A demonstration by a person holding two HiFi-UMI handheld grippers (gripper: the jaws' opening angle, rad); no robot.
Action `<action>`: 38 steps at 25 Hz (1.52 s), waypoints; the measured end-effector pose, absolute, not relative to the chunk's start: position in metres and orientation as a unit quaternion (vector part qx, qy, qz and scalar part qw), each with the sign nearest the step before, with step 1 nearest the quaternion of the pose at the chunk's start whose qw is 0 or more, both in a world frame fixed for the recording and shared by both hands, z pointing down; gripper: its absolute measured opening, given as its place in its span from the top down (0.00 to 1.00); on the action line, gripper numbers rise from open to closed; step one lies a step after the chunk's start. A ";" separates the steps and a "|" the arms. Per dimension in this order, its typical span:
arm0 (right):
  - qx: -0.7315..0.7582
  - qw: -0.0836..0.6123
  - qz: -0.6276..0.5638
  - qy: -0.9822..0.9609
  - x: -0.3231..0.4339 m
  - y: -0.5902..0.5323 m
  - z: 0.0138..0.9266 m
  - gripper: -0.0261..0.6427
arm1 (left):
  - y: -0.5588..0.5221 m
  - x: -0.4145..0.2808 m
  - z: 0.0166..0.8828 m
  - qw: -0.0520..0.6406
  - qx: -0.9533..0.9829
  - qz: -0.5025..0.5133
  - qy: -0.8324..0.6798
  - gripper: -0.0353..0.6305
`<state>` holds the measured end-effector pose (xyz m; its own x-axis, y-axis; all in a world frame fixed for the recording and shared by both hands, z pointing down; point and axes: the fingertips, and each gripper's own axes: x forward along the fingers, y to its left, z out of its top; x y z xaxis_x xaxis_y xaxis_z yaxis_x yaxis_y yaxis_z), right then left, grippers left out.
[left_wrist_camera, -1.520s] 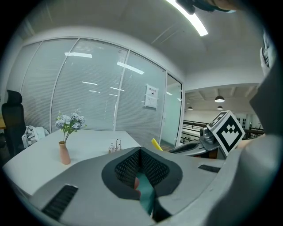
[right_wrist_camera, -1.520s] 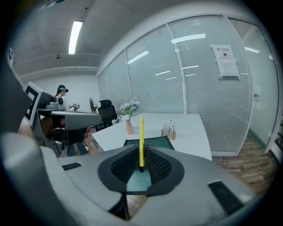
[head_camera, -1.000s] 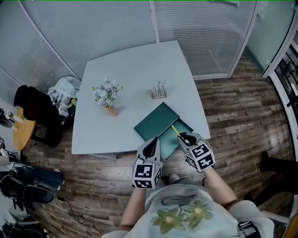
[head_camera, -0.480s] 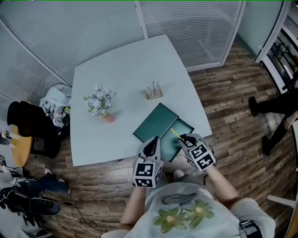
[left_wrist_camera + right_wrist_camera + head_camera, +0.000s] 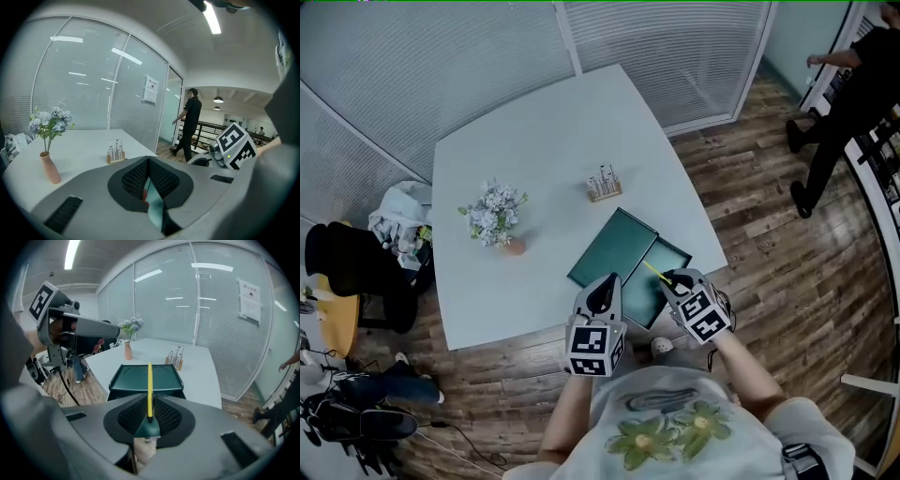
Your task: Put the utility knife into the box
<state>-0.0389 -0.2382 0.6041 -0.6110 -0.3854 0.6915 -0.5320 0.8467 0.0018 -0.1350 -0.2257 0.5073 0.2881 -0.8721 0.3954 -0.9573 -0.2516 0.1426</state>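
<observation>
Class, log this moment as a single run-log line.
right gripper: shut on utility knife, above box, not yet in | left gripper: jaws together, empty | box: near edge of table

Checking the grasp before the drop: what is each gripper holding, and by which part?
The right gripper pinches the yellow utility knife by its near end. The left gripper has its jaws together and apparently holds nothing.
</observation>
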 end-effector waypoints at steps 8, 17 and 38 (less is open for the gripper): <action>0.259 0.389 0.093 -0.879 -0.044 -0.239 0.617 0.88 | -0.239 -0.145 0.513 0.184 0.793 0.119 -0.568 0.94; 0.262 0.410 0.092 -0.869 -0.052 -0.231 0.626 0.88 | -0.242 -0.152 0.519 0.188 0.805 0.120 -0.550 0.94; 0.259 0.461 0.077 -0.845 -0.058 -0.220 0.655 0.88 | -0.236 -0.165 0.528 0.195 0.816 0.118 -0.532 0.94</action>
